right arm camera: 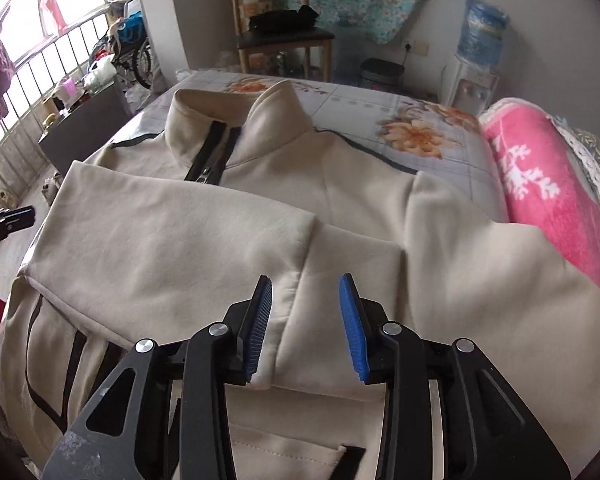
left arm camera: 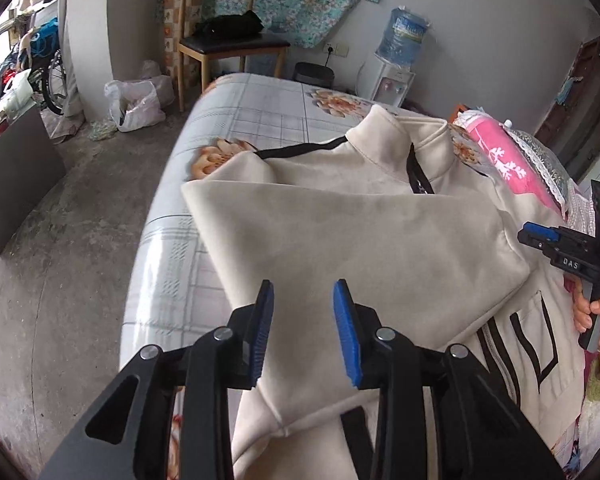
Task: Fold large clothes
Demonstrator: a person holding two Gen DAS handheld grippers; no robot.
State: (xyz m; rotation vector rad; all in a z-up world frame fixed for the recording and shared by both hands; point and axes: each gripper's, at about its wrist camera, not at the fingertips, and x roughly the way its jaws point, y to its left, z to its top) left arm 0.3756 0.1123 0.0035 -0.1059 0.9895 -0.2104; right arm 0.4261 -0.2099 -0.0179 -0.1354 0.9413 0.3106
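On the bed point(left arm camera: 260, 96), the cream jacket point(left arm camera: 360, 240) lies face up, collar toward twelve o'clock, both sleeves crossed over the chest. The left gripper point(left arm camera: 303, 328) hangs spread and empty above the left sleeve, whose long axis runs from ten to five o'clock. The right gripper point(right arm camera: 305, 328), likewise spread and holding nothing, sits over the cuffs where the sleeves meet, with the hem at six o'clock beneath both. The right gripper looks nearer the cloth, though I cannot tell contact.
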